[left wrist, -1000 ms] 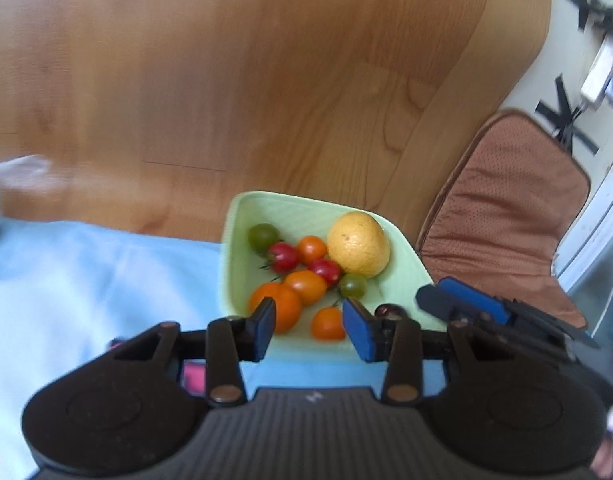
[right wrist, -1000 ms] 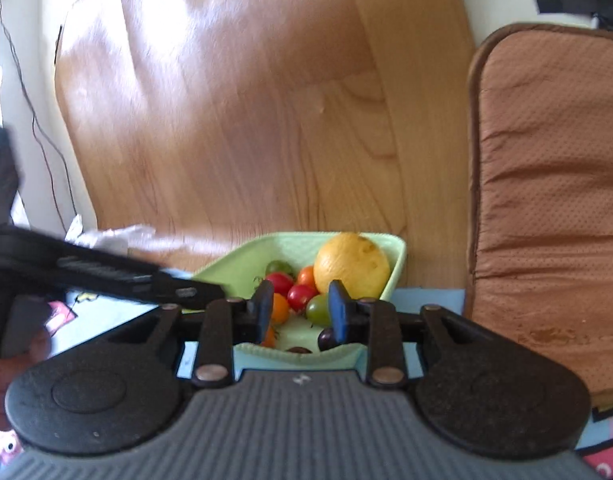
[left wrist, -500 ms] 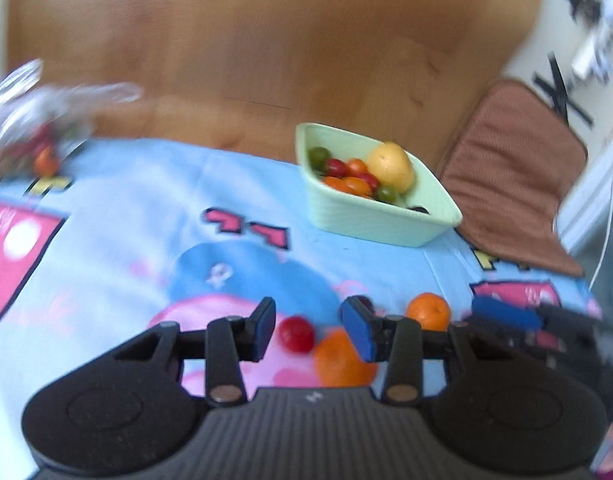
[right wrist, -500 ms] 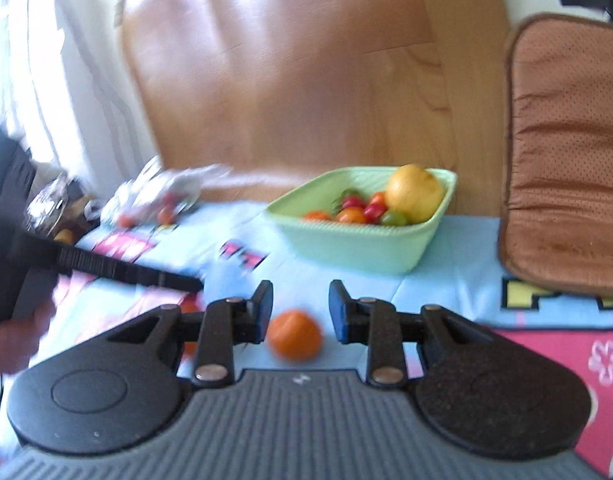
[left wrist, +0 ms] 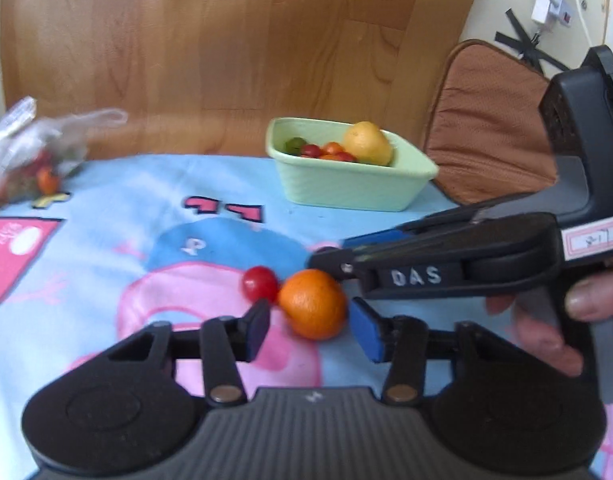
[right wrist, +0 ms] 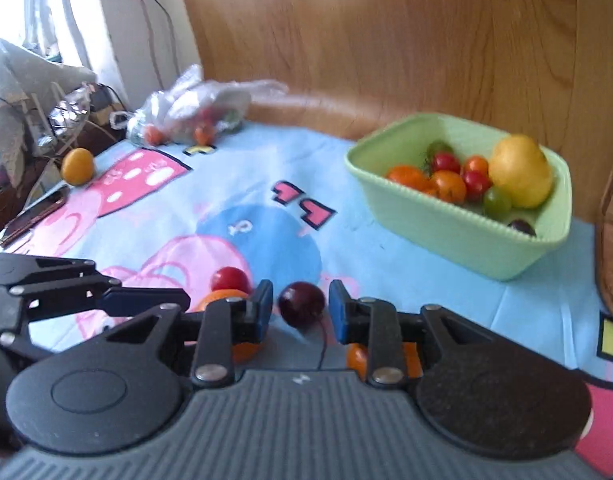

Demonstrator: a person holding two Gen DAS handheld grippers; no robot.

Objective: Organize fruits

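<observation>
An orange (left wrist: 312,304) lies on the cartoon cloth just ahead of my left gripper (left wrist: 310,324), partly between its open blue pads, with a narrow gap on each side. A red cherry tomato (left wrist: 260,284) touches the orange's left. My right gripper (right wrist: 300,308) is closing on a dark red cherry (right wrist: 302,304) that rests on the cloth, with the pads at its sides. It comes in from the right in the left wrist view (left wrist: 326,256). The green bowl (right wrist: 446,232) holds a lemon (right wrist: 520,170) and several small tomatoes.
A clear plastic bag (right wrist: 194,108) with small fruit lies at the cloth's far left, with a yellow-orange fruit (right wrist: 77,165) beside it. Another orange fruit (right wrist: 356,356) shows under the right gripper. A brown cushion (left wrist: 490,120) stands right of the bowl. A wooden panel backs the scene.
Both grippers have drawn back from over the bowl and come down to the loose fruit on the cloth. The right jaws have narrowed around the dark cherry; the left now frames the orange.
</observation>
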